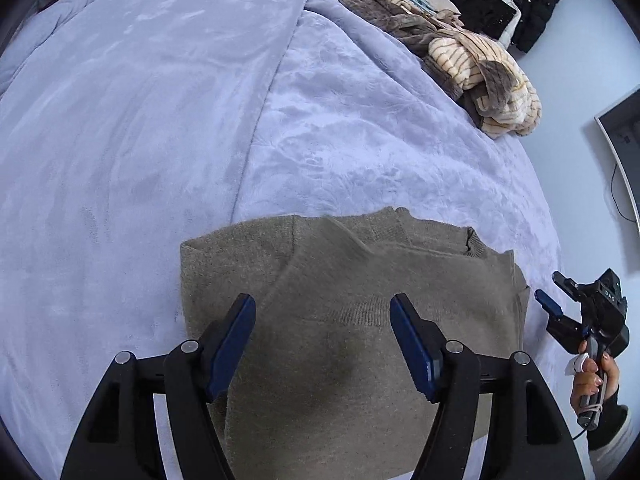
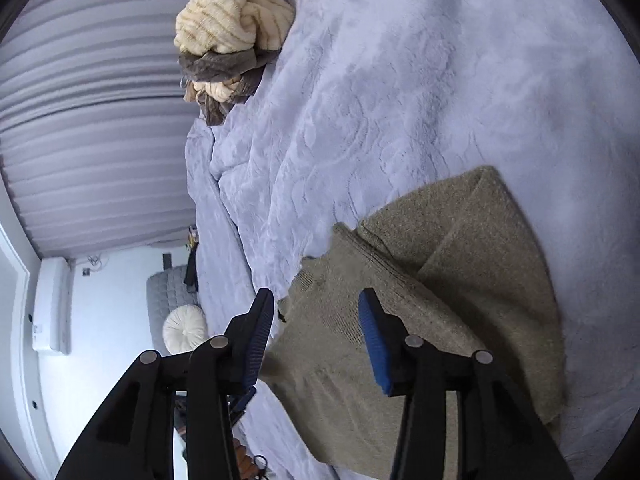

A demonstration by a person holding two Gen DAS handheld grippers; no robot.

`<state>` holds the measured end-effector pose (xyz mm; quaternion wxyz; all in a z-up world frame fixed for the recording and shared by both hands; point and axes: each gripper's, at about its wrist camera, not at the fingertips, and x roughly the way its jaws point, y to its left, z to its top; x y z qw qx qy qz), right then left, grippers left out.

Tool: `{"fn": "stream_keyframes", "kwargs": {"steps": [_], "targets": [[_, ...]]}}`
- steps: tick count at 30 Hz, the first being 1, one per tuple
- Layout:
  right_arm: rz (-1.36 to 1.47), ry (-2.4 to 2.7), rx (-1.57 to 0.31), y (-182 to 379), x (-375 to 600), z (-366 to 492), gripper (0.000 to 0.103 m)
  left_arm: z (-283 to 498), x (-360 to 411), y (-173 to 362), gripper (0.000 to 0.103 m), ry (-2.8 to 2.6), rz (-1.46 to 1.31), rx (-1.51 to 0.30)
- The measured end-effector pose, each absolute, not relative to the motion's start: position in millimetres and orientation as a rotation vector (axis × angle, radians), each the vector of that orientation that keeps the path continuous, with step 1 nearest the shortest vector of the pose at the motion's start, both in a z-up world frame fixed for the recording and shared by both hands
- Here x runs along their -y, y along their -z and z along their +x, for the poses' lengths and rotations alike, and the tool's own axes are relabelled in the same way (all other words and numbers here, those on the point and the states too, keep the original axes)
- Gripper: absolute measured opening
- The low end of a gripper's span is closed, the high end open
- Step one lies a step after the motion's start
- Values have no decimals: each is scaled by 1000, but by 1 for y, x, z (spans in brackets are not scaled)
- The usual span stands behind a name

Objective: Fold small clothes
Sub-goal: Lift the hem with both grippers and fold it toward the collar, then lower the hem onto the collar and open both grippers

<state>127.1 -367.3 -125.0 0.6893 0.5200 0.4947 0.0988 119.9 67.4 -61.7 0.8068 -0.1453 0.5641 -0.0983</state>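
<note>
Folded olive-grey knit sweater lying flat on the pale blue bed cover, at the near edge of the bed. In the left wrist view the left claw hangs over the garment with its jaws spread; both blue pads stand apart above the knit and nothing is pinched between them. The right claw is likewise open: in the right wrist view its jaws straddle the sweater's near-left corner without pressing on it, the left jaw over bare cover, the right jaw over the fabric. The same right claw appears at the right margin of the left wrist view, held in a hand, just off the sweater's right edge. The near end of the sweater is cut off by the lower frame edge and partly hidden behind the claw arms, so its full length cannot be told. The ribbed collar lies at the far edge, toward the right; the visible long axis runs near to far. A folded flap crosses the top layer diagonally. A crumpled pile of cream striped and brown clothes sits far right on the bed, well apart from the sweater.
</note>
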Motion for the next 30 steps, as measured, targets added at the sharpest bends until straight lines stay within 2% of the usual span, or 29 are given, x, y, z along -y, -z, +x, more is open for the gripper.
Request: {"fn": "stream_keyframes", "kwargs": {"steps": [1,2,6,9,10,13,15,16,17,19,23,27,30], "targets": [[1119,-235,-1121,122,363,128,37,119,-62,64,71,229,-304,-1212],[1072,-250,-1143,120,357,129,35,119,-58,67,71,237,-295,-1218],[863,-229,-1233,125,331,137,35,124,-44,89,71,222,-258,-1256],[623,-117,-1232,120,316,141,35,130,-46,96,71,182,-260,-1247],[539,-78,-1214,116,313,143,39,132,-49,96,71,174,-273,-1239],[401,-52,-1190,110,309,151,59,138,-55,99,71,149,-268,-1240],[380,-76,-1240,117,307,160,60,141,-56,102,71,133,-258,-1245],[368,-75,-1290,125,306,165,58,142,-57,102,71,125,-259,-1244],[356,-74,-1338,134,304,169,31,142,-57,102,71,121,-260,-1240],[301,-71,-1350,137,298,169,7,141,-56,99,71,112,-245,-1221],[187,-33,-1259,113,300,157,6,146,-55,110,71,43,-157,-1227],[211,32,-1329,138,317,161,8,153,-63,140,71,-41,-90,-1287],[308,52,-1316,138,331,155,17,148,-70,132,71,-56,-68,-1272]]}}
